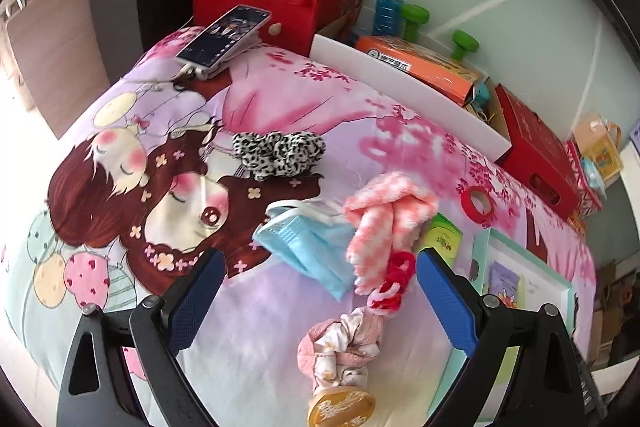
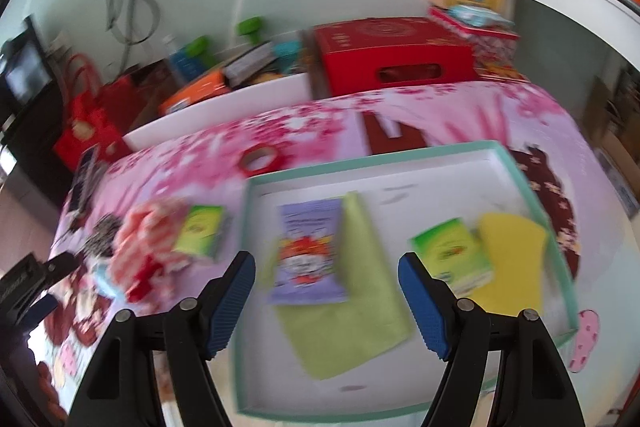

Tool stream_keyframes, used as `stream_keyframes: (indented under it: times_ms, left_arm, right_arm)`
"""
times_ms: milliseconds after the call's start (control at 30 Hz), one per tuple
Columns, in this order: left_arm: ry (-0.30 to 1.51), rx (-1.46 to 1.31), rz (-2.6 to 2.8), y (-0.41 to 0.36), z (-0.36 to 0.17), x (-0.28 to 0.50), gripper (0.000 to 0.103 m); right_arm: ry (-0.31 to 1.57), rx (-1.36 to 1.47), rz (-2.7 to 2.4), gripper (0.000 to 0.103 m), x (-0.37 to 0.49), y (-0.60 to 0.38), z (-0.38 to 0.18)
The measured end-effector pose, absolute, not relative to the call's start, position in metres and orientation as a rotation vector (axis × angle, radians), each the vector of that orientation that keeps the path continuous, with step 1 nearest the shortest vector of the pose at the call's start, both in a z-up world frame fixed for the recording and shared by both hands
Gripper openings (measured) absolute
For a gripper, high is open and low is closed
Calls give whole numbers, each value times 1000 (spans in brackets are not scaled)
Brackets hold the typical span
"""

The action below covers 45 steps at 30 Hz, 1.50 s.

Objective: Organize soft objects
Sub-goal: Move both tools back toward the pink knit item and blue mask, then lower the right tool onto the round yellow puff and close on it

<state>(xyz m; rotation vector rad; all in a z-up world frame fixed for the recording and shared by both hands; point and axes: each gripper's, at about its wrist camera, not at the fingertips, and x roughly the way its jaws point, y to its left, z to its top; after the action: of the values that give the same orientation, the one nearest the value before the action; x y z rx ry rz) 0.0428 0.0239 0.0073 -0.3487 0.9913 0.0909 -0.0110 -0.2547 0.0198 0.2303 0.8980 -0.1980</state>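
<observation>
Grippers over a cartoon bedspread [image 1: 120,155], both wide open and holding nothing.

Left gripper [image 1: 318,291] hangs low in the left wrist view, its blue pads spread — between them, lower centre, lie a pink scrunchie [image 1: 344,351], a red-and-white scrunchie [image 1: 394,283] and a pink-and-white fluffy cloth [image 1: 386,223], with a blue mask [image 1: 312,247] touching the cloth's left side; a leopard scrunchie [image 1: 280,153] sits apart at centre, a phone [image 1: 226,37] upper left. Right gripper [image 2: 326,291] hovers over the teal-rimmed tray [image 2: 532,179] — in it, a green cloth [image 2: 348,323] under a purple packet [image 2: 308,255], a green packet [image 2: 452,255] beside a yellow cloth [image 2: 512,259]. The right wrist view is blurred.
</observation>
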Motion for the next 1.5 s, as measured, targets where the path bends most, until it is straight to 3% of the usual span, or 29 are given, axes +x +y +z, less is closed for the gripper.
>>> stream_keyframes:
  times_ms: [500, 1500]
  left_arm:
    - [1184, -407, 147, 42, -49, 31, 96]
    - [1258, -310, 201, 99, -75, -17, 96]
  right_arm:
    - [1062, 75, 120, 77, -9, -146, -13]
    - [1226, -62, 322, 77, -24, -82, -49]
